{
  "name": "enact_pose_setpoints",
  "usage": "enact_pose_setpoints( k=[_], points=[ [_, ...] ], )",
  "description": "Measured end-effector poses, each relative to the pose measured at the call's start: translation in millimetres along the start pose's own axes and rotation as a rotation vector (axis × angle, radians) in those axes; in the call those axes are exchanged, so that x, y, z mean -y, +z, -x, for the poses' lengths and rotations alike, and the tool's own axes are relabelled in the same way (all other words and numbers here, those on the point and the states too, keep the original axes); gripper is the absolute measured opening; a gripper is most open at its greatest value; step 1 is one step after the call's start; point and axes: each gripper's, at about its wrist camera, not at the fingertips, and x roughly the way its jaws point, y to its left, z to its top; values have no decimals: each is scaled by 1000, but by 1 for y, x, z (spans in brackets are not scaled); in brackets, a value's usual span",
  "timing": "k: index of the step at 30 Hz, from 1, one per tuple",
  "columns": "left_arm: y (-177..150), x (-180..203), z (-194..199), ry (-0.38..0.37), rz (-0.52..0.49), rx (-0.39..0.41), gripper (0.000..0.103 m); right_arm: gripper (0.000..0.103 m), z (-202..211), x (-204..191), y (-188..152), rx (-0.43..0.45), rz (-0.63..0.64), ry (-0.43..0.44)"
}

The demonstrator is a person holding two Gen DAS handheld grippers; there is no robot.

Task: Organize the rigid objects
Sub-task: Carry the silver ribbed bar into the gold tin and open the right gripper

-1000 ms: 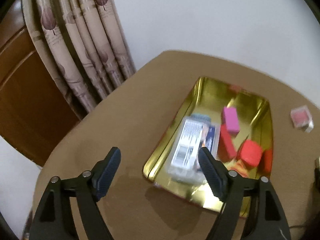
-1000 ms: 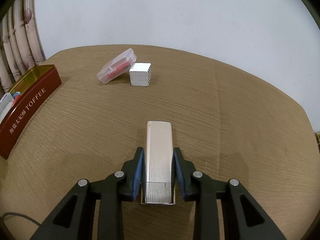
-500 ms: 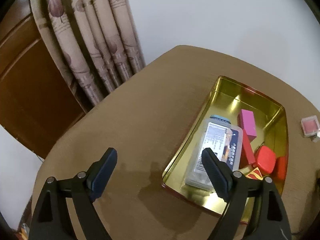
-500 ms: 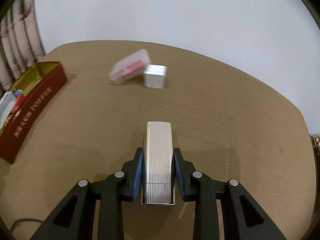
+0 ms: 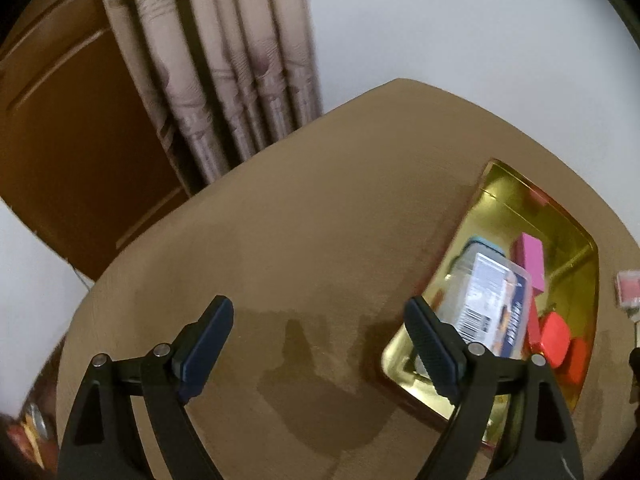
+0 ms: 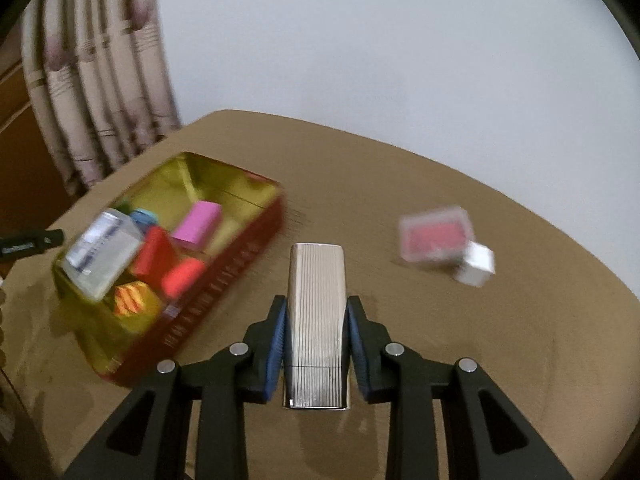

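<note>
Right gripper [image 6: 316,336]: pinching a ribbed silver case [image 6: 317,320] between both pads, hovering above the table [image 6: 500,320] just right of the tin [image 6: 224,276]. Left gripper [image 5: 320,344]: standing spread wide with nothing between the pads, hanging over bare table just left of the tin. Lying in the tin: clear plastic box [image 6: 102,252], pink block [image 6: 198,224], red blocks [image 6: 168,266]; sitting well right of the tin: red card case [image 6: 436,236] touching a white cube [image 6: 476,266].

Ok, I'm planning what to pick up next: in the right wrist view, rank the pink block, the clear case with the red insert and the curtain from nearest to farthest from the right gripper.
1. Pink block, in the gold tin, left of the right gripper.
2. Clear case with the red insert, on the table to the right; close to the pink block, hard to call.
3. Curtain, far left, beyond the table.
</note>
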Motion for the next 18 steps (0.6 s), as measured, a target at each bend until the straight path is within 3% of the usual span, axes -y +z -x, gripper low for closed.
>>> enact_pose_setpoints(
  k=[6, 9, 18],
  points=[
    [6, -21, -5, 54, 78, 0, 86, 29, -11, -57, 30, -6, 65, 82],
    [8, -30, -10, 37, 125, -16, 86, 29, -19, -82, 36, -35, 101, 107],
    [6, -27, -14, 28, 113, -36, 86, 29, -49, -113, 43, -91, 143, 112]
  ],
)
